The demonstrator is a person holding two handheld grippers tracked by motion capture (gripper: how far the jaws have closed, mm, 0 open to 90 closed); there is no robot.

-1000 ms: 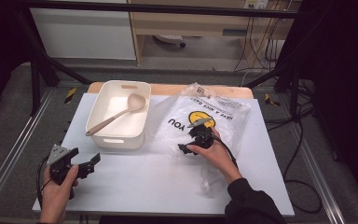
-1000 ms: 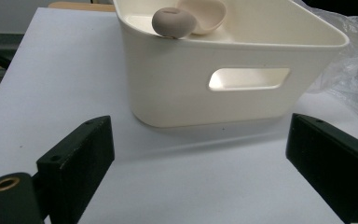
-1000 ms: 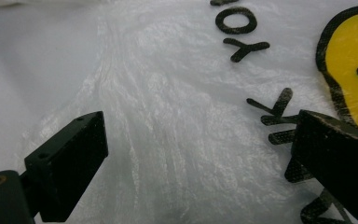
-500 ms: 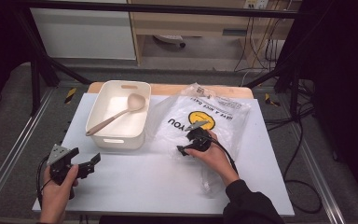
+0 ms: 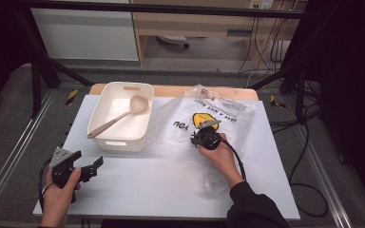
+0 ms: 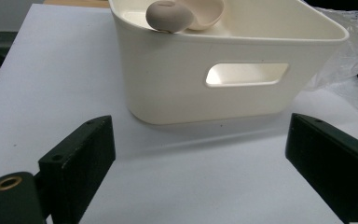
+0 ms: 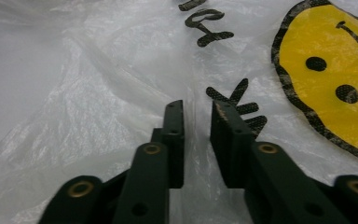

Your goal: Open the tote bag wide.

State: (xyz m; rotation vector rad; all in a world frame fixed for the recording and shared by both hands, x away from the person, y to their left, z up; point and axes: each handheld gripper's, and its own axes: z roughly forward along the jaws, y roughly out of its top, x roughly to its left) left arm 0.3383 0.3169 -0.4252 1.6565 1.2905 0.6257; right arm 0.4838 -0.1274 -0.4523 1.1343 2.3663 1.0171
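A clear plastic bag with a yellow smiley face and black lettering lies on the right half of the white table. My right gripper rests on the bag's near left part. Its jaws have just been closing, and in the right gripper view my right gripper stands nearly together with a raised fold of the bag pinched between the pads. My left gripper is held wide open at the near left with nothing in it. The left gripper view has the left gripper facing the white bin.
The white bin stands at the back left with a beige spoon lying slantwise in it, handle end on the near rim. Bare tabletop stretches between the two hands. Metal frame rails run along both sides of the table.
The right gripper's jaws have gone from wide apart to nearly together on a fold of the bag. The right hand barely shifted. The left hand and gripper stayed put.
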